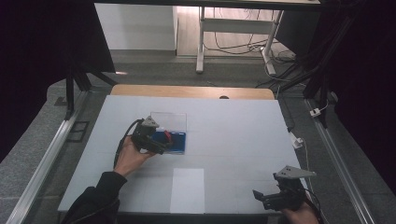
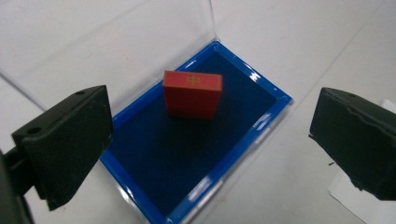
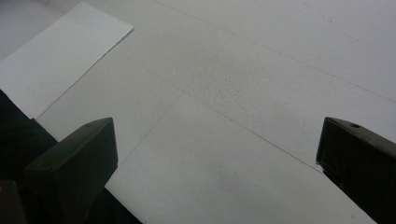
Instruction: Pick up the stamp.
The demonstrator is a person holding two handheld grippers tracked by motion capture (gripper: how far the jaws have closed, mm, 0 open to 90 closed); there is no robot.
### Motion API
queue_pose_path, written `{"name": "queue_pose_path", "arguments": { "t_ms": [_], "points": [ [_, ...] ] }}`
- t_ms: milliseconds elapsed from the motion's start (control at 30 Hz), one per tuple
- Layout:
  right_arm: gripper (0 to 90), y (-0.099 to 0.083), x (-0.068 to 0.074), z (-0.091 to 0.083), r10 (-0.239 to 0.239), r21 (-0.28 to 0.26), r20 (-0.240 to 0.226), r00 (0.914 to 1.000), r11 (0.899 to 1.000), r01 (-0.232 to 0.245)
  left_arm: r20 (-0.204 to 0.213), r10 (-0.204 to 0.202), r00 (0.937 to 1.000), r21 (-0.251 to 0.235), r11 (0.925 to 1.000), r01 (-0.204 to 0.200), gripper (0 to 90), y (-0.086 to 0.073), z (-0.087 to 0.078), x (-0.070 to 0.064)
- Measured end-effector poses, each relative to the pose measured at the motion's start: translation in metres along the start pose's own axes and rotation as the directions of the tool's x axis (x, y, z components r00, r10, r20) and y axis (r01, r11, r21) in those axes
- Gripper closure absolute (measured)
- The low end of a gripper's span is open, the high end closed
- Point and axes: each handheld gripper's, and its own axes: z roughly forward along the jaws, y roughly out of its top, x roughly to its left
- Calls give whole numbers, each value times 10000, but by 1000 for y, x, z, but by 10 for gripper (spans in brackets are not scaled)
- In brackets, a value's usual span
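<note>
Seen from above: left gripper (image 1: 161,142) at centre left of the frame, held over a blue tray (image 1: 180,147) with a clear lid (image 1: 169,120) standing open behind it. Jaws spread wide, gripping nothing. In the left gripper view, a small red block (image 2: 192,94) (gold mark on its top edge) standing upright near the tray's far end, between the jaws but untouched. Right gripper (image 1: 262,198) at lower right, jaws apart over bare white table (image 1: 233,130). White paper sheet (image 1: 187,190) at bottom centre.
</note>
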Motion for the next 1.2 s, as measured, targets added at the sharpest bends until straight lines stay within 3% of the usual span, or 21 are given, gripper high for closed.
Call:
{"name": "queue_pose_path", "arguments": {
  "t_ms": [200, 367, 733, 1000, 1200],
  "points": [
    [0, 0, 0, 0, -27, 60, 39, 10000, 10000, 27, -341, 111, 9994, 155, 9998, -106, 72, 6, 11, 3],
    [0, 0, 0, 0, -56, 79, 45, 10000, 10000, 56, -342, 334, 9989, 374, 9988, -322, 262, 10, 18, 6],
    [0, 0, 1, 0, -96, 96, 65, 9999, 9999, 95, -181, 628, 9979, 697, 9957, -614, 563, 11, 20, 6],
    [0, 0, 1, 0, -120, 84, 63, 9999, 9999, 120, -364, 731, 9967, 763, 9946, -702, 582, 13, 19, 2],
    [0, 0, 1, 0, -132, 44, 55, 9999, 9999, 132, -23, 449, 9990, 450, 9980, -447, 582, 16, 8, 3]
  ]
}}
